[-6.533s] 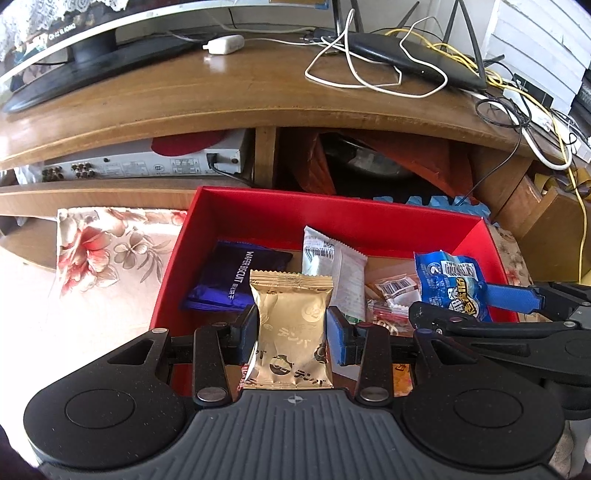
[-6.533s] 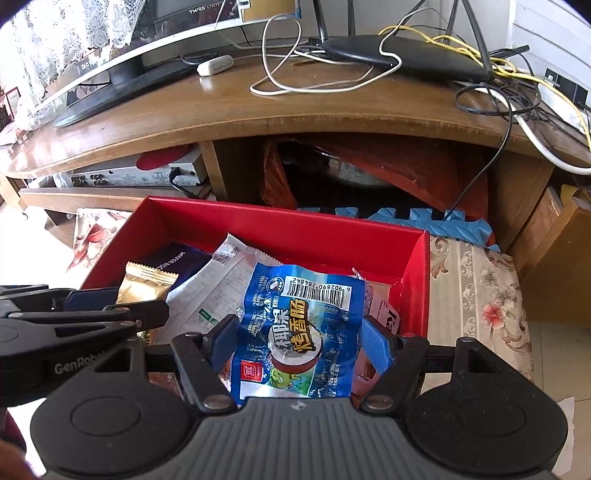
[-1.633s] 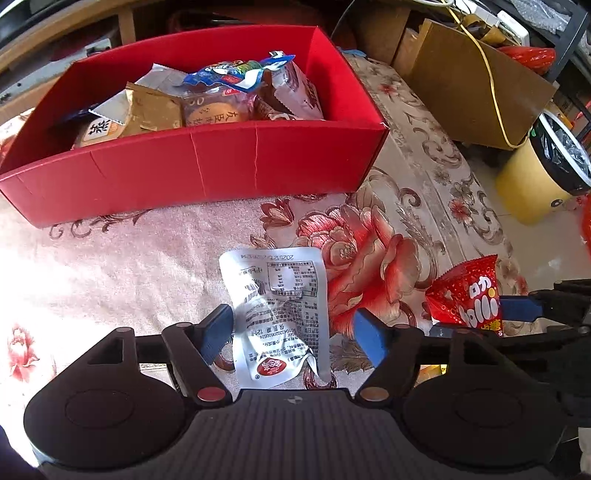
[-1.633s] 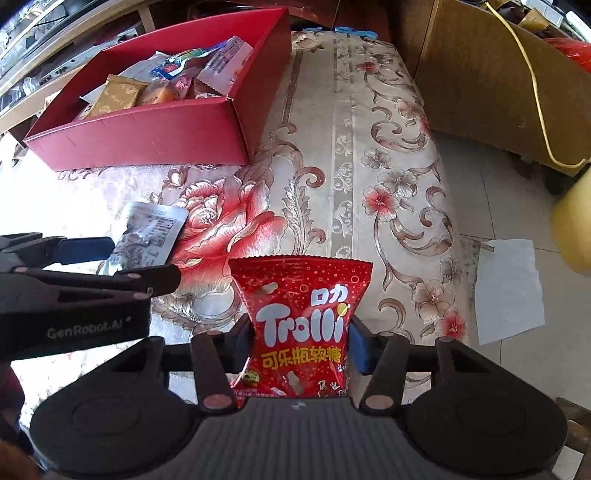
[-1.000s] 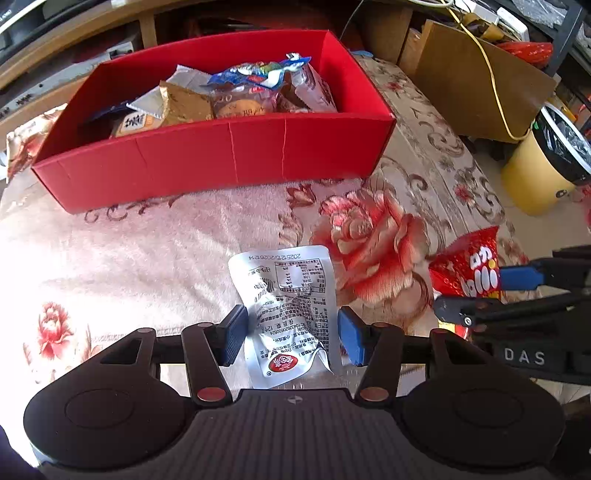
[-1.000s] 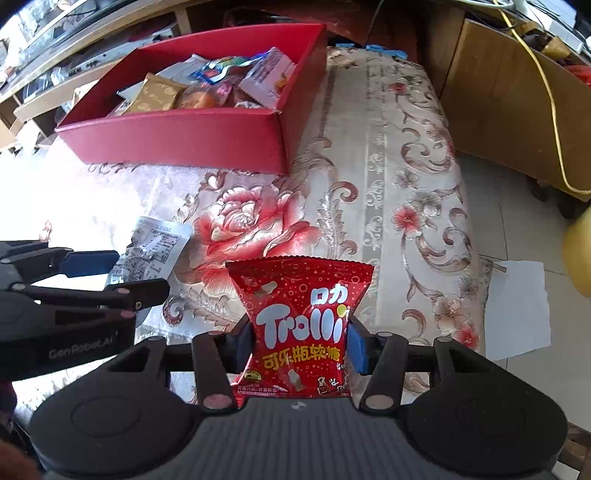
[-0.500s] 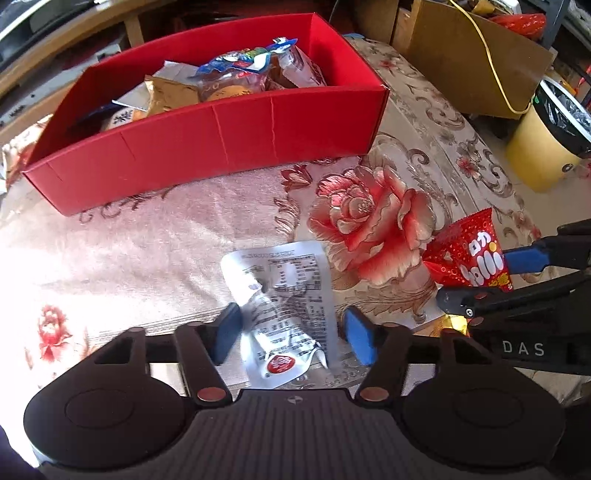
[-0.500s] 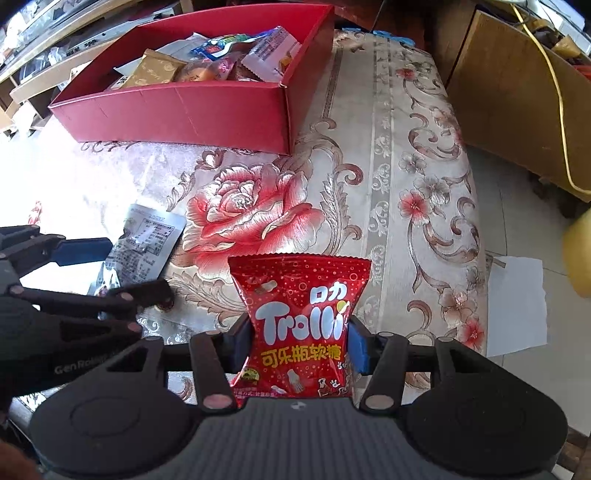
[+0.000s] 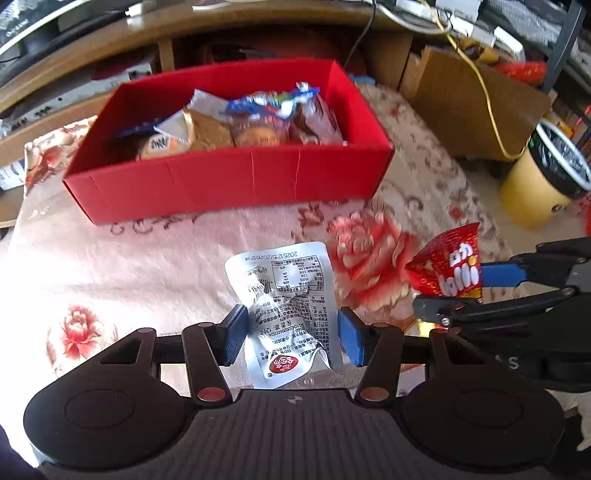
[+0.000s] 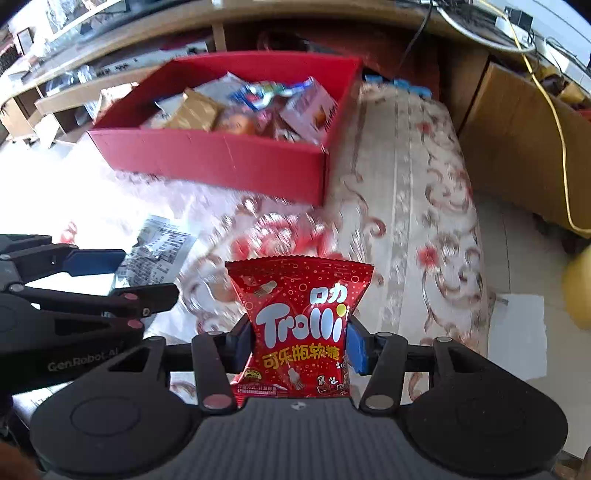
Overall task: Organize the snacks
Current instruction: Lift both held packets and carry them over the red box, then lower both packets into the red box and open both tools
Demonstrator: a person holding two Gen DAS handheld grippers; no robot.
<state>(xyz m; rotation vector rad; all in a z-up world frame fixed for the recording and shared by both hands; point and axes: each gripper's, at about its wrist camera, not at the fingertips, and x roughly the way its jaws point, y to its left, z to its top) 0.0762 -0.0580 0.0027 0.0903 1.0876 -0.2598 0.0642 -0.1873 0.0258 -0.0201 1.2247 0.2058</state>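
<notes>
My left gripper [image 9: 290, 338] is shut on a silver snack packet [image 9: 286, 306] and holds it above the floral cloth [image 9: 155, 266]. My right gripper [image 10: 299, 343] is shut on a red Trolli gummy bag [image 10: 301, 325], which also shows at the right of the left wrist view [image 9: 448, 271]. The red box [image 9: 229, 181] stands ahead with several snack packets inside; it also shows in the right wrist view [image 10: 218, 155]. The silver packet shows at the left of the right wrist view [image 10: 159, 249].
A wooden TV stand [image 9: 221, 29] with cables runs behind the box. A cardboard box [image 9: 469, 99] and a yellow bin [image 9: 543, 184] stand at the right. White paper [image 10: 517, 336] lies on the floor beside the cloth.
My left gripper has closed on the silver packet and lifted it. Both grippers have risen and moved toward the red box. The Trolli bag stays held.
</notes>
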